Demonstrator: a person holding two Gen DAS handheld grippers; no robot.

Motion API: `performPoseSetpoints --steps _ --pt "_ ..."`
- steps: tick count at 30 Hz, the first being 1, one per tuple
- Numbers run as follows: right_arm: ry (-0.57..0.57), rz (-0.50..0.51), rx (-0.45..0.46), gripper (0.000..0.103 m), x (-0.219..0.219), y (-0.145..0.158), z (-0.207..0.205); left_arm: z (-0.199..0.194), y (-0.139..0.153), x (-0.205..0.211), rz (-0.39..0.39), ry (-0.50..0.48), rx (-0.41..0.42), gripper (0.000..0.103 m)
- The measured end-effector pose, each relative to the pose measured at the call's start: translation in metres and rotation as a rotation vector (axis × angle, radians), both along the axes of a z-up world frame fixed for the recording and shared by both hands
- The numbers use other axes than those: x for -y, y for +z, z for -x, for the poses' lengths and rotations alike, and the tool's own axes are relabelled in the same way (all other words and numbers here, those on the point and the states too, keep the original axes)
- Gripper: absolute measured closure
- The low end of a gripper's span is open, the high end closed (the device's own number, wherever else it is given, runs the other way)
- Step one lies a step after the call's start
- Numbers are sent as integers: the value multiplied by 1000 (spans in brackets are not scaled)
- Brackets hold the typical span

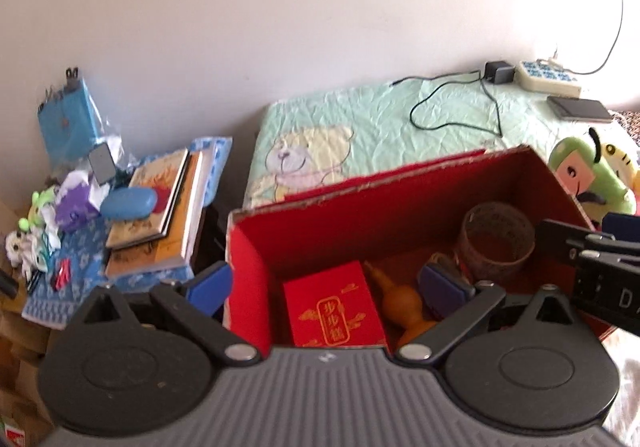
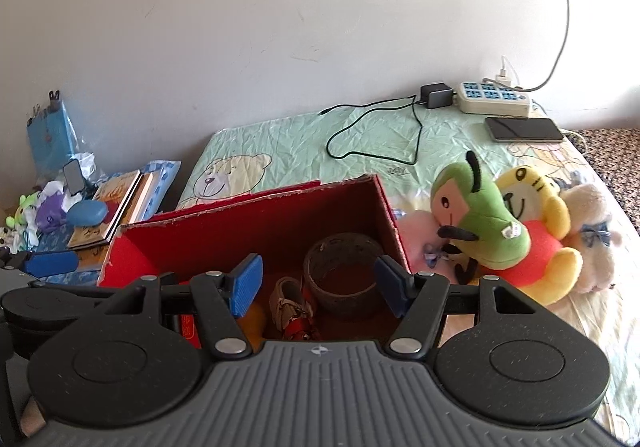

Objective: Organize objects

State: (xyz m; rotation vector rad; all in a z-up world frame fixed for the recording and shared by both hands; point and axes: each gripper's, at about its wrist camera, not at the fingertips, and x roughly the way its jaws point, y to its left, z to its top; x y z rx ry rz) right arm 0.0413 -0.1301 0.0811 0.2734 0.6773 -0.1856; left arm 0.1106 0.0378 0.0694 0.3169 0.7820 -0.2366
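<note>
Red box (image 2: 256, 223), open top, on bed (image 2: 372, 151) w/ green bear-print sheet. Inside: red packet (image 1: 334, 307) w/ gold print, orange gourd (image 1: 400, 303), brown tape roll (image 2: 344, 279), small shoe-like item (image 2: 290, 303). Left hand-held gripper (image 1: 326, 283): fingers spread, straddling box's left wall, nothing held. Right hand-held gripper (image 2: 320, 285): fingers spread over box interior, either side of tape roll, not touching it. Plush toys (image 2: 512, 231) piled just right of box. Power strip (image 2: 494, 99), phone (image 2: 524, 129), black cable (image 2: 376, 139) at bed's far end. Books (image 1: 164, 207), blue case (image 1: 128, 203) on clutter left of bed.
</note>
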Motion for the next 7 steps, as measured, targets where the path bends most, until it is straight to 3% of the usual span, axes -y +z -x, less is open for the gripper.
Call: performPoseSetpoints --steps 7 --pt "-43 6 9 38 -3 3 13 -3 -7 -7 67 -37 -74 2"
